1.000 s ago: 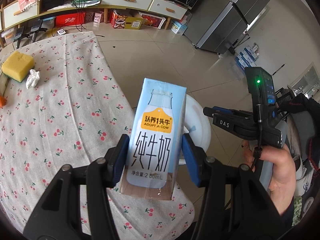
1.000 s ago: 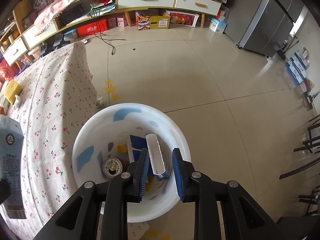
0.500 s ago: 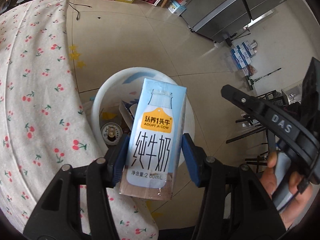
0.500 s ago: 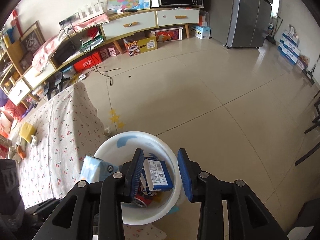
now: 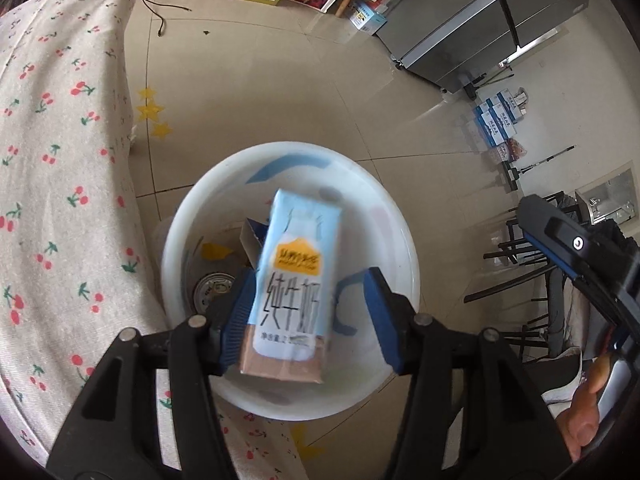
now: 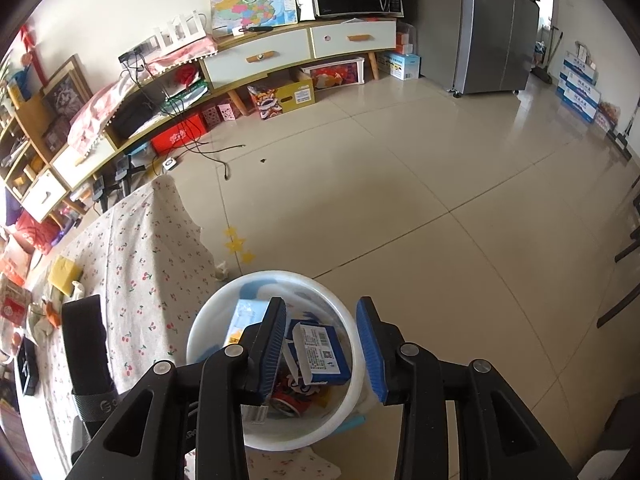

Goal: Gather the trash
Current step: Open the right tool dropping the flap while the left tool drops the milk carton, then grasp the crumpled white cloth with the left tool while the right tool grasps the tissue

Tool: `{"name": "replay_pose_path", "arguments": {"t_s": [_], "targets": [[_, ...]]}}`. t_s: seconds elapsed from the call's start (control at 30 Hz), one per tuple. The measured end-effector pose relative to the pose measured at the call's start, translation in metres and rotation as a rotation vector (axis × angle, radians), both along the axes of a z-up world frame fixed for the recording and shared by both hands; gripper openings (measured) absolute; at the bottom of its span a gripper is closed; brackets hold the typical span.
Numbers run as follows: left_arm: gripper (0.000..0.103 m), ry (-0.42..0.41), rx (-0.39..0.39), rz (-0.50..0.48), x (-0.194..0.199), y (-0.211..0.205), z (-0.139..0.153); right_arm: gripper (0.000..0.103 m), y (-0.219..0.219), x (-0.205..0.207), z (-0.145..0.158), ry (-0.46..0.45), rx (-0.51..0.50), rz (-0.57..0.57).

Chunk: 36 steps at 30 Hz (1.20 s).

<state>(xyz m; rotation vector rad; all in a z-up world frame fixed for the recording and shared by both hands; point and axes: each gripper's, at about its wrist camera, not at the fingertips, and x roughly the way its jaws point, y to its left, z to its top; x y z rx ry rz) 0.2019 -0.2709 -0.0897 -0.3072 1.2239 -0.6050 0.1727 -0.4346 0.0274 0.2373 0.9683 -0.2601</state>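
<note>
A light-blue milk carton (image 5: 294,280) shows blurred and tilted between the jaws of my left gripper (image 5: 308,280), directly above the white bucket (image 5: 404,240). A gap separates the carton from the right pad, so the pads are not clamping it. Inside the bucket lie a drink can (image 5: 212,288) and card scraps. My right gripper (image 6: 320,304) hangs open above the same bucket (image 6: 196,332) with nothing between its fingers. Below it a blue box (image 6: 320,354) rests on a red can (image 6: 286,404). The carton's pale top (image 6: 244,316) peeks beside the left finger.
A table with a cherry-print cloth (image 5: 52,200) borders the bucket on the left and holds a yellow sponge (image 6: 64,276) and small items at its far end. Tiled floor (image 6: 400,200) stretches beyond, towards a low cabinet (image 6: 280,56) and a steel fridge (image 6: 496,28).
The left gripper swung from the table to over the bucket, and the carton now sits loose and tilted between its pads. The right gripper let go of the blue box, widened and rose.
</note>
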Motion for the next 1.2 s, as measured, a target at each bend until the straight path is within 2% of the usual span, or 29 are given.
{"name": "replay_pose_path", "arguments": {"t_s": [0.27,0.63,0.8,1.07,1.2], "targets": [[0.057,-0.010,-0.031,0.019,-0.002,0.025,0.008,0.038,0.010,0.002,0.002,-0.005,-0.002,0.033],[0.057,-0.066,0.034,0.045,-0.013,0.083,0.025,0.040,0.017,0.004,0.003,-0.012,0.023,0.050],[0.058,-0.095,0.091,0.113,-0.016,0.125,0.033,0.043,0.032,0.009,0.004,-0.017,0.036,0.090],[0.059,-0.106,0.214,0.275,-0.011,0.210,0.038,0.048,0.088,0.031,-0.004,0.002,0.015,0.208],[0.065,-0.108,0.321,0.360,-0.001,0.263,0.044,0.050,0.121,0.045,-0.007,0.012,0.014,0.266]]}}
